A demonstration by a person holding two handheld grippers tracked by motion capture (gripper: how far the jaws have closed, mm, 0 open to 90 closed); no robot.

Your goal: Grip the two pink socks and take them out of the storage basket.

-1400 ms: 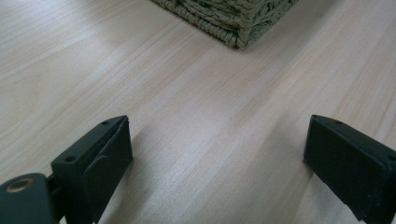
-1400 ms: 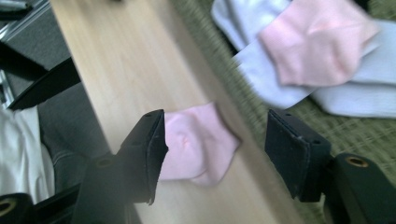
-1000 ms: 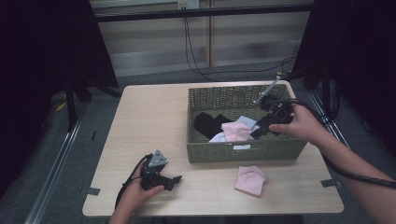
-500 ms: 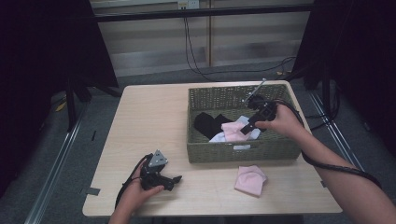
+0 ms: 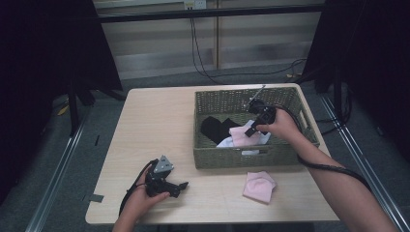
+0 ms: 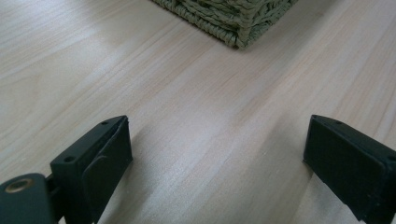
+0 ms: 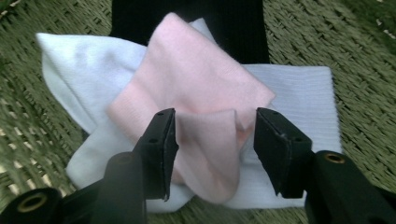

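Observation:
A green woven basket (image 5: pixel 300 113) stands on the right half of the wooden table (image 5: pixel 154 125). Inside lie a pink sock (image 5: pixel 240 135) (image 7: pixel 196 88), white socks (image 5: pixel 227 143) (image 7: pixel 74 70) and a black sock (image 5: pixel 215 126) (image 7: pixel 233 18). My right gripper (image 5: pixel 250 131) (image 7: pixel 214 149) reaches down into the basket, open, its jaws straddling a folded end of the pink sock. A second pink sock (image 5: pixel 259 186) lies on the table in front of the basket. My left gripper (image 5: pixel 181 188) (image 6: pixel 215 154) rests open near the table's front left, over bare wood.
The basket's near corner (image 6: pixel 238 23) sits just ahead of the left gripper. Cables (image 5: pixel 208 53) hang down behind the table. Dark curtains and metal floor rails (image 5: pixel 53 179) flank it on both sides.
My right gripper has moved from the basket's right wall leftward and down onto the pink sock inside. The left gripper has stayed put.

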